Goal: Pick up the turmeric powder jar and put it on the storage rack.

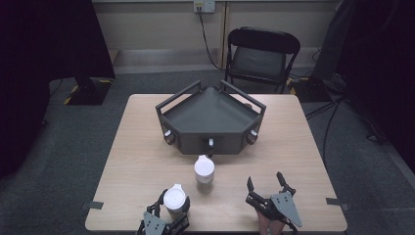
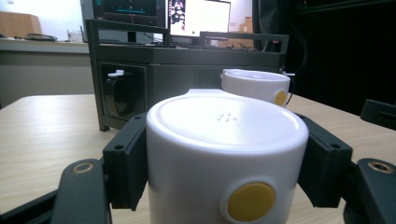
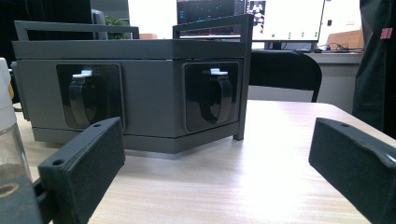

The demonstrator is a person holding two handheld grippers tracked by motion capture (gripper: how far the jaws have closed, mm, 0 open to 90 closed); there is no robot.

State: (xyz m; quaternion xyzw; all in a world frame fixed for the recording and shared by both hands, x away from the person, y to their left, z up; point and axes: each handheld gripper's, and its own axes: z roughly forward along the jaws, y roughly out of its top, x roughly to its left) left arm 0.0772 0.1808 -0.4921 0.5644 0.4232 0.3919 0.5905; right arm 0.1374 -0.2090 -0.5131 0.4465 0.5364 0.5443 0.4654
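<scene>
The table [image 1: 142, 161] is pale wood, seen from above with its near edge at six o'clock. On its far half, toward twelve o'clock from the centre, sits the rack [image 1: 210, 120], a dark grey angled box with rails along its top edges and three faces turned toward the person, each face carrying a recessed black holder with a white tab; in the right gripper view two of those faces [image 3: 140, 98] stand side by side across the middle of the frame. Behind the table, at about one o'clock, stands a black folding chair [image 1: 259, 56]. Just in front of the rack's middle face stands a white-lidded jar [image 1: 204, 171], upright and apart from both grippers. A second jar [image 1: 174, 199] stands near the table's front edge at about seven o'clock from the first, also upright, with a white lid and a yellow dot on its side [image 2: 251, 201]. The left gripper [image 1: 173, 205] is clenched on this near jar: in the left gripper view the two black pads [image 2: 125, 161] press against the jar's opposite sides just below the lid. The right gripper [image 1: 265, 184] rests near the front edge at about four o'clock from the far jar, its jaws spread wide with only bare table between them.
</scene>
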